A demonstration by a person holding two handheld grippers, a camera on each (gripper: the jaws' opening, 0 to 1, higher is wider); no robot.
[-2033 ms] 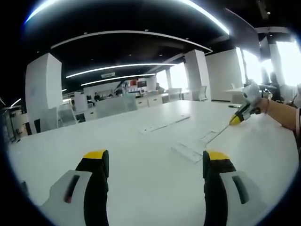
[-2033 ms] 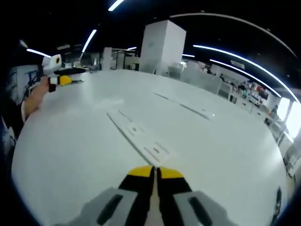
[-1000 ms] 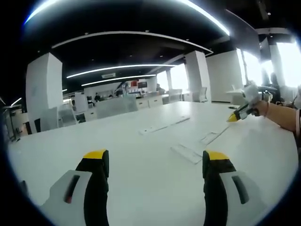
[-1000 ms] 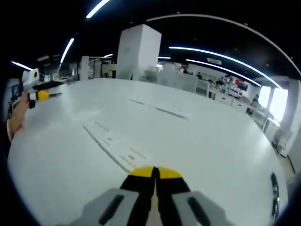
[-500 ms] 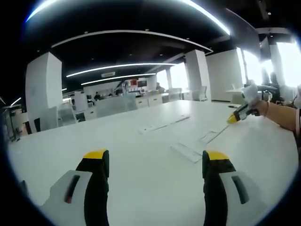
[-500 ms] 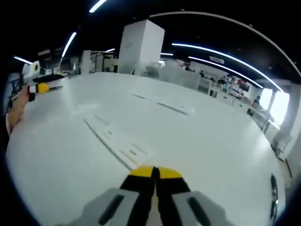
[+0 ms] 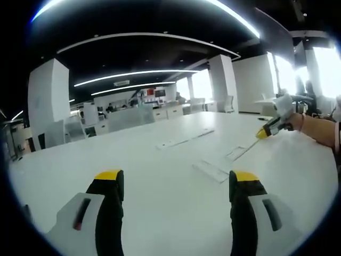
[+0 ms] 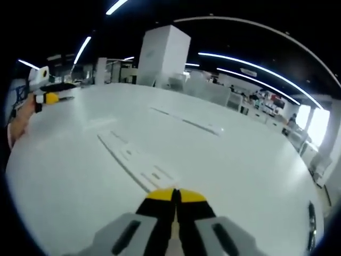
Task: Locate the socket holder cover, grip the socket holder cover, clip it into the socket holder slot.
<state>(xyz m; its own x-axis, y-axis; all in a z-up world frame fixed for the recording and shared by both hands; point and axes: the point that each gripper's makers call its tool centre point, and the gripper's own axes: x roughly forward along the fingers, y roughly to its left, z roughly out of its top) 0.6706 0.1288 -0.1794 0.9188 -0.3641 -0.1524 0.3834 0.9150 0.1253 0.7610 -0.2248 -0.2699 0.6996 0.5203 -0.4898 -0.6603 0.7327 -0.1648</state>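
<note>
On the white table point(image 7: 160, 181) a short flat white cover piece point(image 7: 210, 170) lies ahead of my left gripper point(image 7: 177, 178), which hovers open and holds nothing. A long white slotted strip point(image 8: 136, 159) runs from mid-table toward my right gripper point(image 8: 175, 194), whose jaws are shut. The strip's near end stops just before the tips; I cannot tell whether they touch. In the left gripper view the right gripper point(image 7: 265, 130) is at the right, held in a hand above the strip's end point(image 7: 237, 153). The left gripper point(image 8: 48, 98) shows at the far left.
A second long white strip point(image 7: 184, 138) lies farther back on the table, seen also as a thin strip point(image 8: 186, 121). White pillars point(image 8: 162, 56), desks and chairs stand beyond the table's far edge. A person's forearm point(image 7: 319, 130) reaches in from the right.
Over two seconds the right gripper rose a little off the table and its view swung slightly. The left gripper stayed still and open. The strips have not moved.
</note>
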